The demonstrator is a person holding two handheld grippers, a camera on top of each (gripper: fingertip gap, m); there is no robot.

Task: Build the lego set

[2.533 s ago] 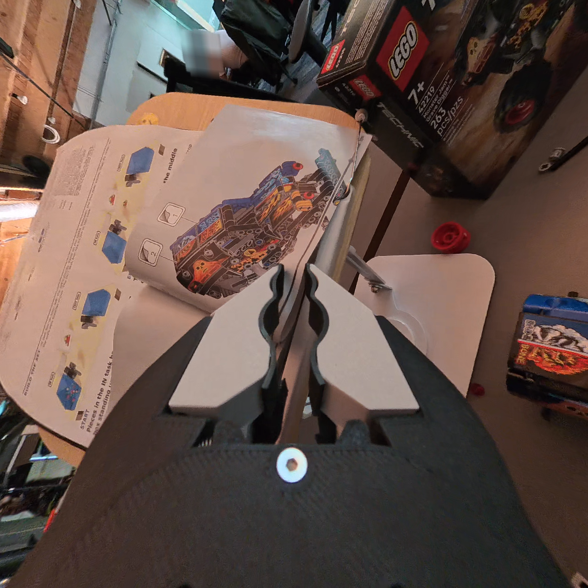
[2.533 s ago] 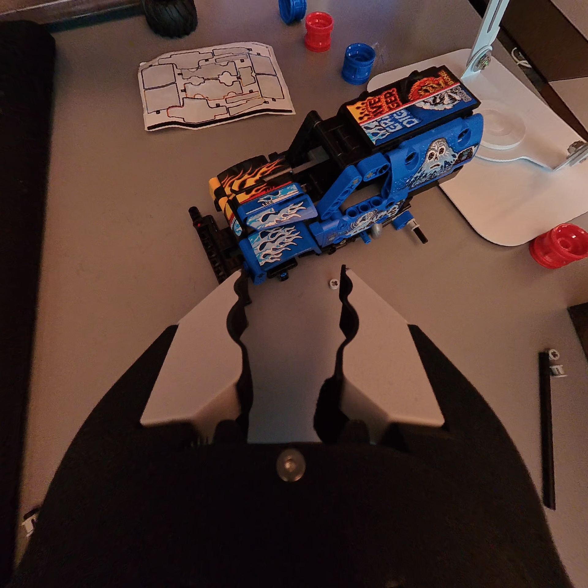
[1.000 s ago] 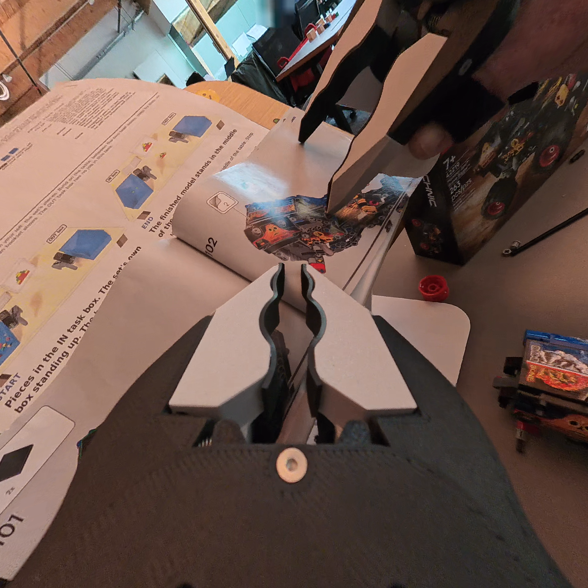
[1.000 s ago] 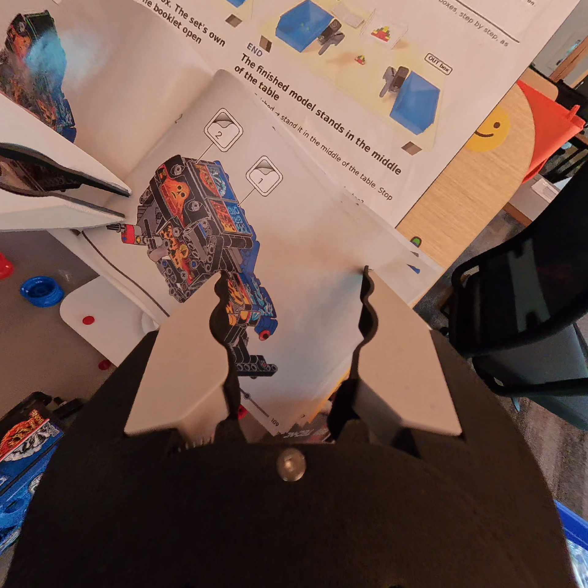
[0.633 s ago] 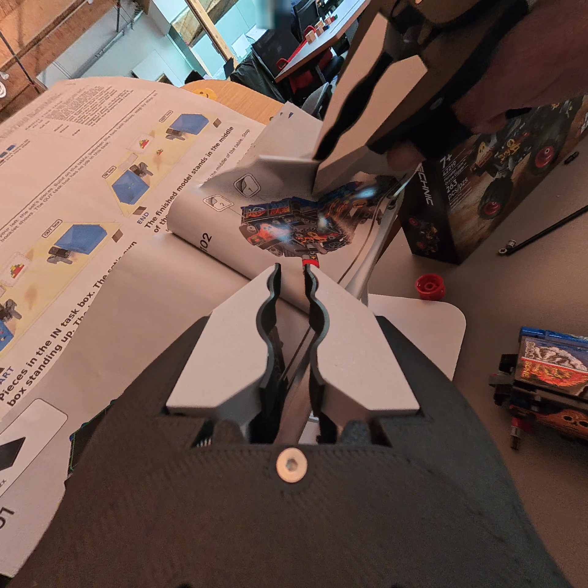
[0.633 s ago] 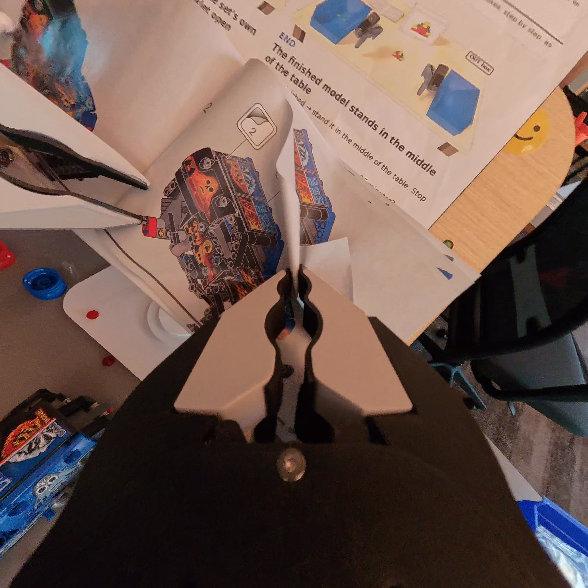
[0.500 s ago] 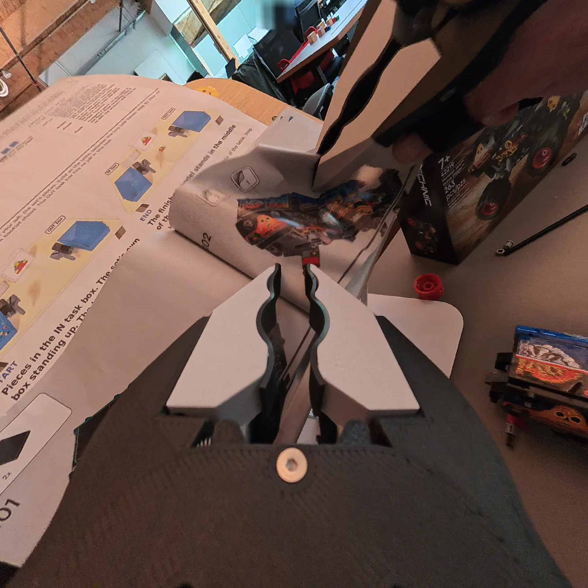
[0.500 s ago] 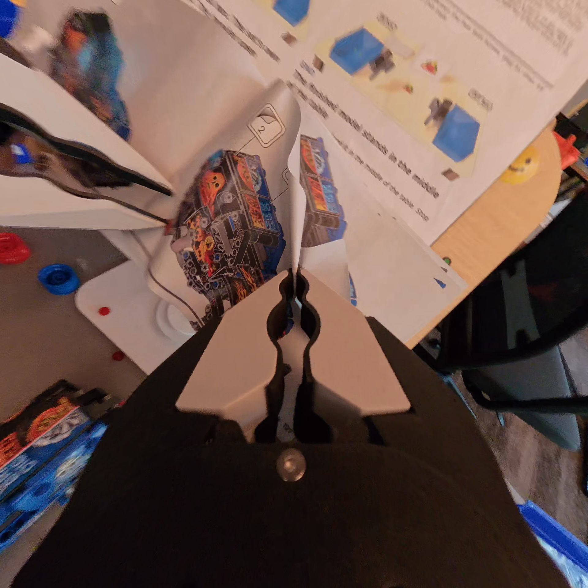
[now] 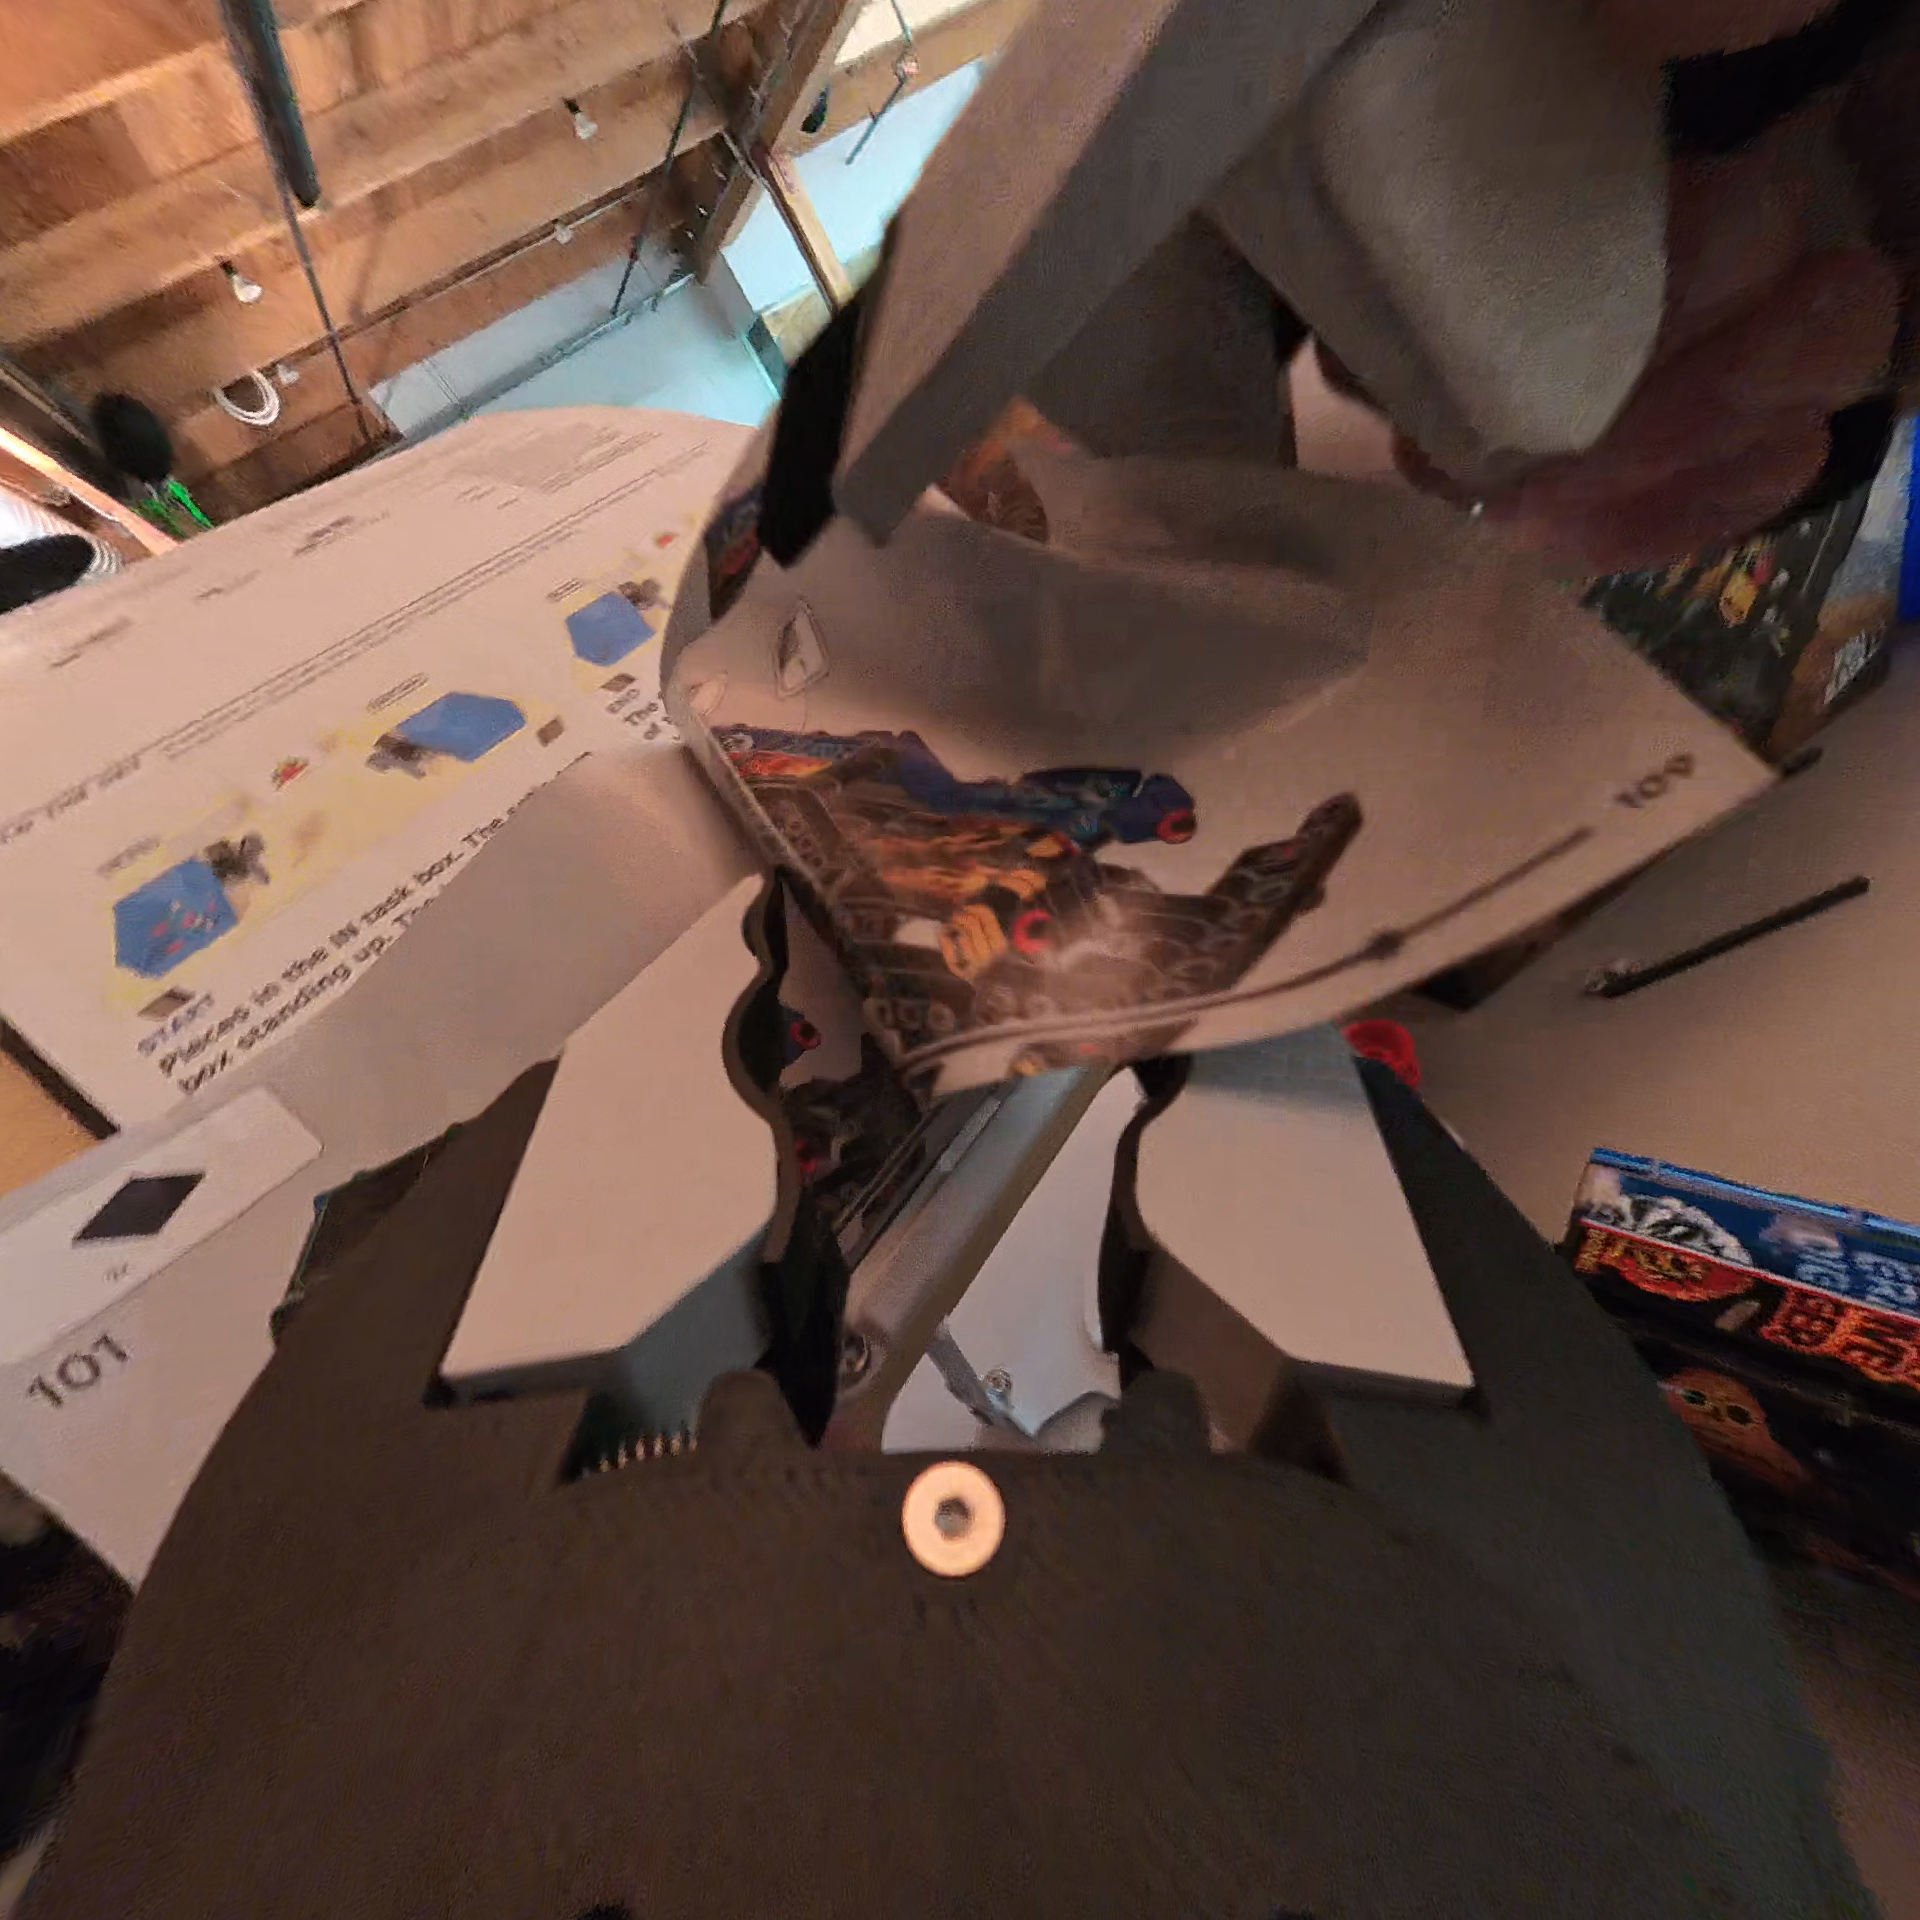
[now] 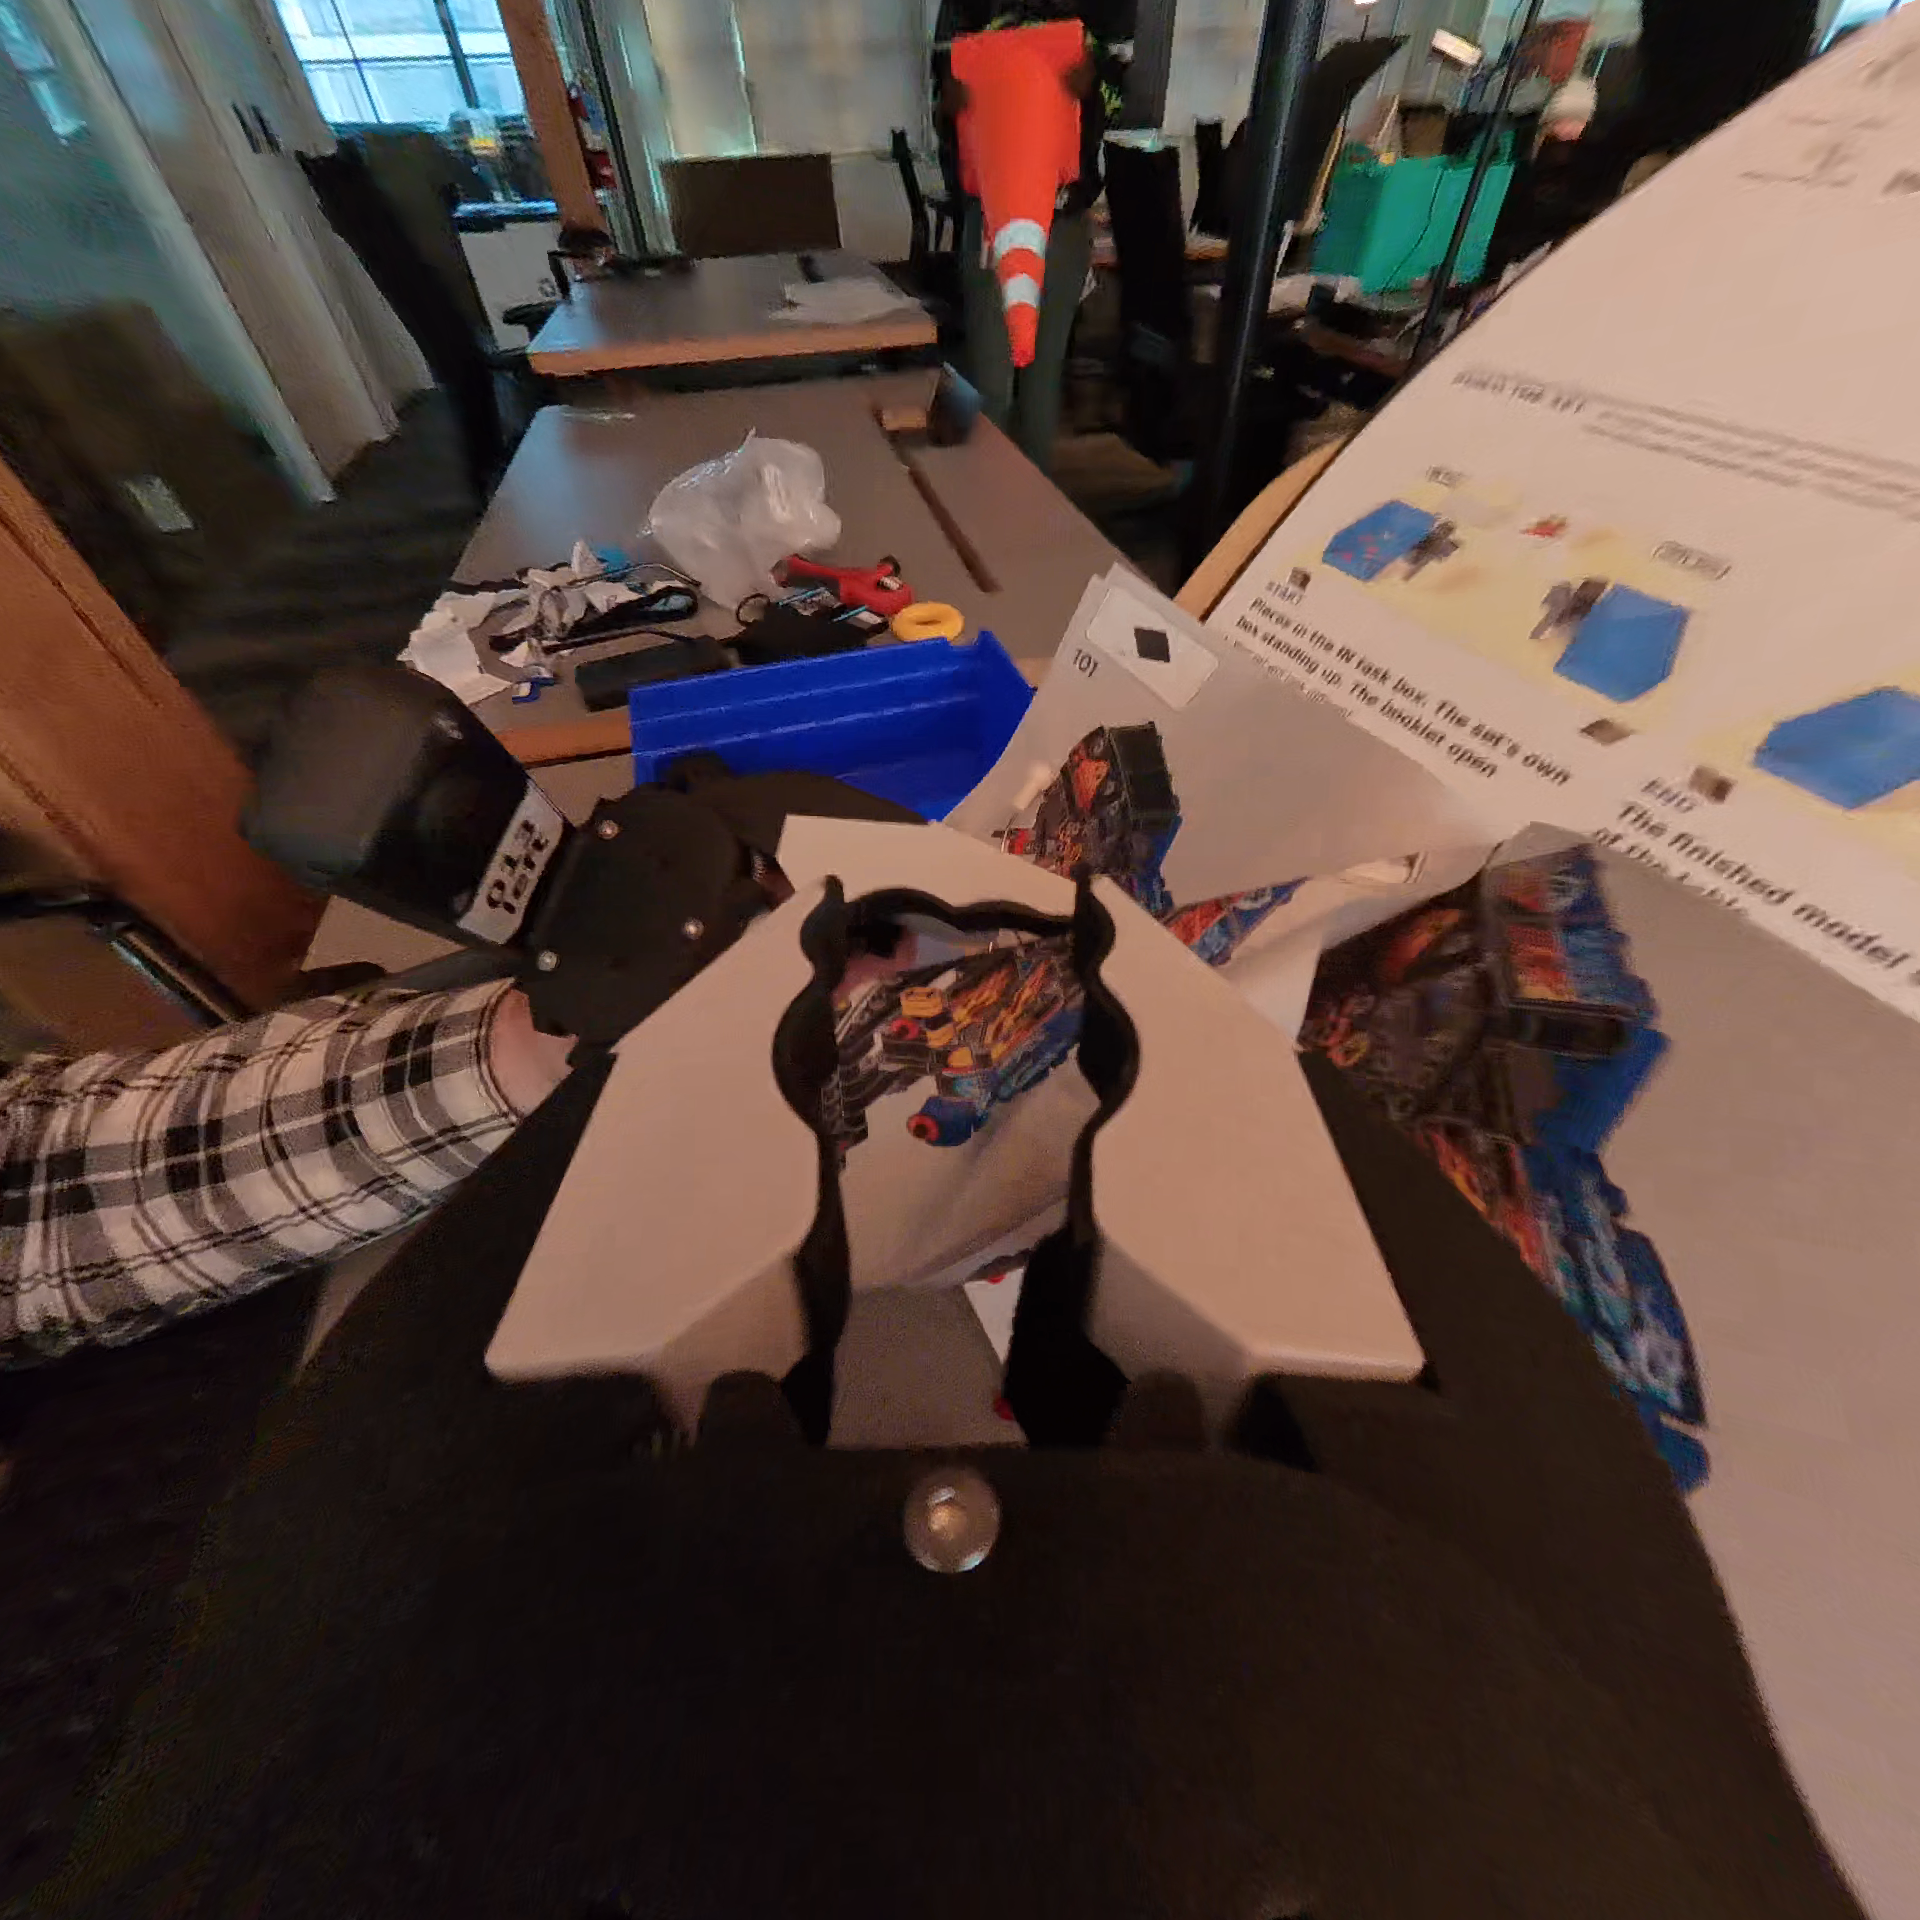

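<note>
A curling booklet page [image 9: 1195, 831] is covering the left gripper's [image 9: 940, 997] right fingertip. The truck model [image 9: 1756, 1309] is running off the picture's right edge, and motion is blurring the instruction sheet's [image 9: 312, 665] print.

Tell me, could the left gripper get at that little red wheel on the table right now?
Probably not straight away. The left gripper is open, but the booklet page curls right across its fingers, and the red wheel only peeks out beyond the page's lower edge.

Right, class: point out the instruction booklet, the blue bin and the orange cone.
instruction booklet [image 9: 1195, 831]: left wrist view, on the printed page.
blue bin [image 10: 821, 707]: right wrist view, on its front wall.
orange cone [image 10: 1018, 156]: right wrist view, on its upper body.
</note>
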